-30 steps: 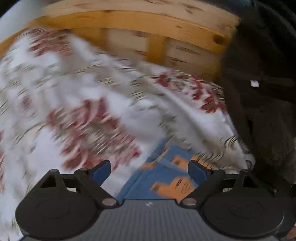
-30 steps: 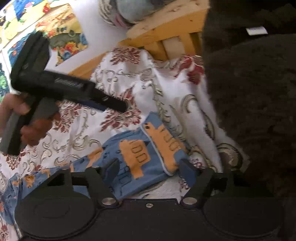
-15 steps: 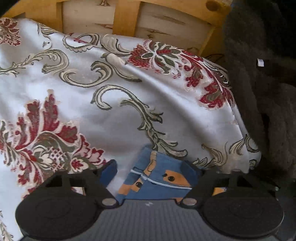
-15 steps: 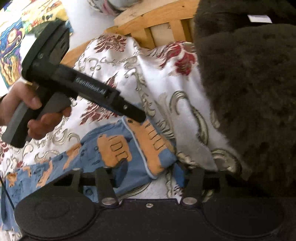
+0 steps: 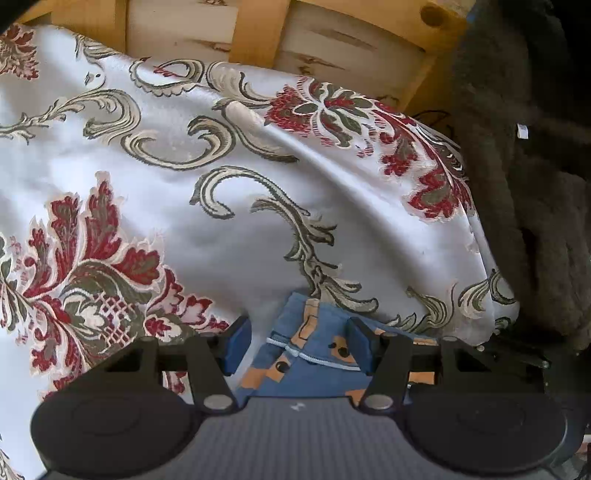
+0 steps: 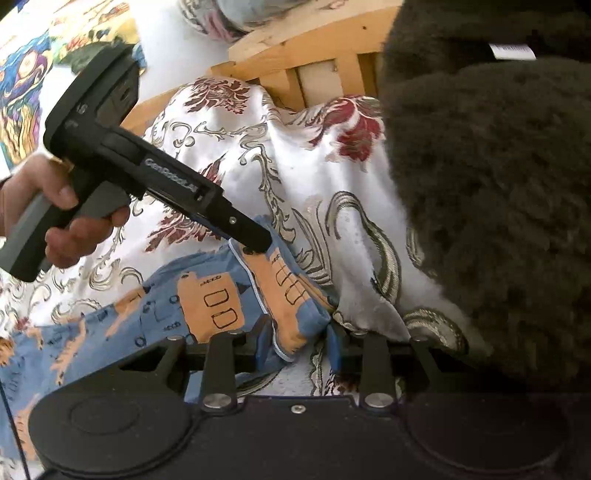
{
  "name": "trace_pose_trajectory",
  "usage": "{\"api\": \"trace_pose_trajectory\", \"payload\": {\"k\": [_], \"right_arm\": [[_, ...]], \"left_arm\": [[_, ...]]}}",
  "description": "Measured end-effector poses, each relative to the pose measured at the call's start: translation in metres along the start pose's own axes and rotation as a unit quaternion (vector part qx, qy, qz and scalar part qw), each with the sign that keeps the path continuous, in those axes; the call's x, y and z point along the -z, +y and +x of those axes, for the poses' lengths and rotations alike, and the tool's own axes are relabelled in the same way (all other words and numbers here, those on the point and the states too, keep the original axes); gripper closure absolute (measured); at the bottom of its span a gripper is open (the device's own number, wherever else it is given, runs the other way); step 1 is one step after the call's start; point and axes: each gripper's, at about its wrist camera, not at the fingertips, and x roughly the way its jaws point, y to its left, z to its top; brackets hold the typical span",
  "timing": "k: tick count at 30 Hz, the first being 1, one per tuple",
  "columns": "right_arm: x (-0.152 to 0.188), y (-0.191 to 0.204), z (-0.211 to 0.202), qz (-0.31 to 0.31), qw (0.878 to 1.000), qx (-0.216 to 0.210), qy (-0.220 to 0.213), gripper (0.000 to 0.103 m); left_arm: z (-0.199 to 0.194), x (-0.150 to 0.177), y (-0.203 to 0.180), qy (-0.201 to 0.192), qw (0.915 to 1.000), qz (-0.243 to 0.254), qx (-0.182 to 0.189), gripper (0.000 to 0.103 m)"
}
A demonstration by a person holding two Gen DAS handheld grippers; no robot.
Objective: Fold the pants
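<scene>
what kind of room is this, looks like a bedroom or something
Probably a bedroom or other home room: a floral brocade bedspread lies against a slatted wooden frame, a dark fluffy blanket sits beside it, and small blue patterned pants lie on top.

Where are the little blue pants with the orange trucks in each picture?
Left wrist view: blue pants at the bottom middle, one corner between the left tool's pads.
Right wrist view: pants spread from lower left to the middle, their end between the right tool's pads.
Shared landmark: the white flowered cloth beneath them, by the wooden frame.
</scene>
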Motion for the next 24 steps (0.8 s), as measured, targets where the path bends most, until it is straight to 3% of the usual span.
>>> {"api": "trace_pose_trajectory", "payload": {"k": [10, 19, 24], "right_arm": [[0.004, 0.003, 0.000, -0.007, 1.000, 0.007, -0.015, 0.082], [0.006, 0.003, 0.001, -0.006, 1.000, 0.010, -0.020, 0.080], [0.006, 0.001, -0.002, 0.006, 1.000, 0.003, -0.027, 0.085]], "left_arm": [[-0.002, 0.000, -0.009, -0.004, 0.9990, 0.038, -0.025, 0.076], [-0.011, 0.004, -0.016, -0.014, 0.9980, 0.050, -0.034, 0.083], [-0.018, 0.009, -0.024, -0.024, 0.9976, 0.051, -0.039, 0.089]]}}
